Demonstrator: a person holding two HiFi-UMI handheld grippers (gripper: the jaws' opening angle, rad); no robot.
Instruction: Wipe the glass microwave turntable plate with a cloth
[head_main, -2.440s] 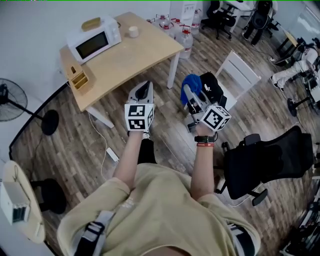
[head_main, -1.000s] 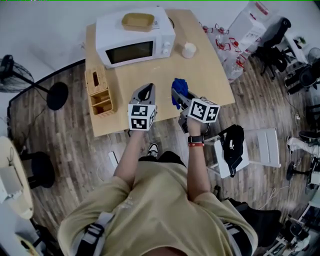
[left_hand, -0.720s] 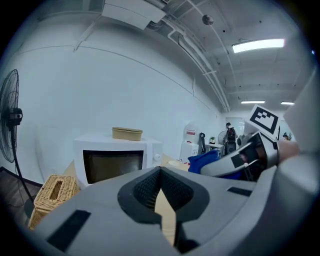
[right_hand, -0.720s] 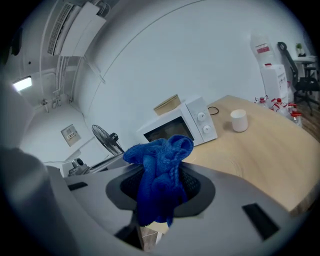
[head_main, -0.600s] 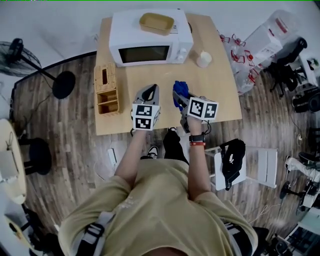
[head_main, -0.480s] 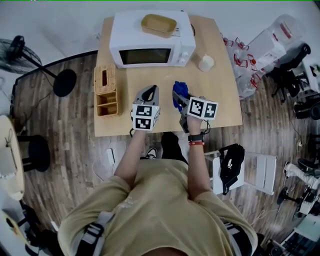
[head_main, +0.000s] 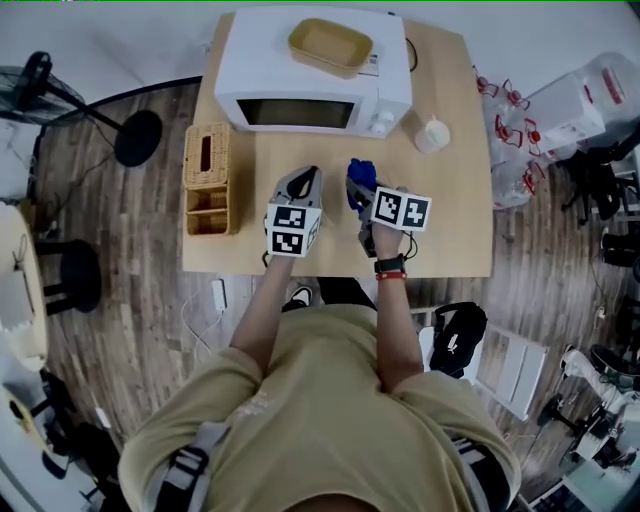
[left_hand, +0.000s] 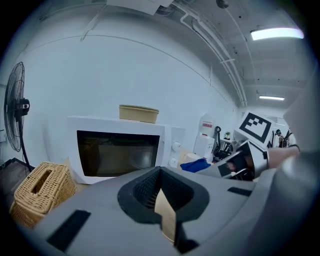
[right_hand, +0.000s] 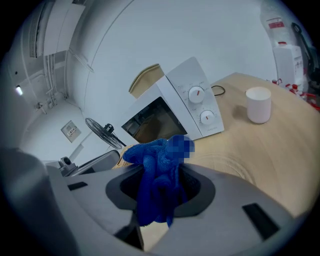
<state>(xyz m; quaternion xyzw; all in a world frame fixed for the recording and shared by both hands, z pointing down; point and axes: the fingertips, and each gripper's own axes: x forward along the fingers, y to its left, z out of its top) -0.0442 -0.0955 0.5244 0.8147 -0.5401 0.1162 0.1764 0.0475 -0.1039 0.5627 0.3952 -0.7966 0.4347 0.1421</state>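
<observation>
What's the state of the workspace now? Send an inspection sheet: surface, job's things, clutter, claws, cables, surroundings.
Surface: wooden table, bare in front of the microwave.
Job's things: blue cloth in the right claw; microwave door shut, turntable plate not out on the table.
Clutter: tan tray on the microwave, wicker holder at the table's left, white cup to the right.
Claws: left claw jaws together, empty; right claw shut on the cloth.
Cables: dark cord behind the microwave; power strip on the floor by the table's near edge.
Surroundings: standing fan at left, water jugs at right, white chair with a black bag.
</observation>
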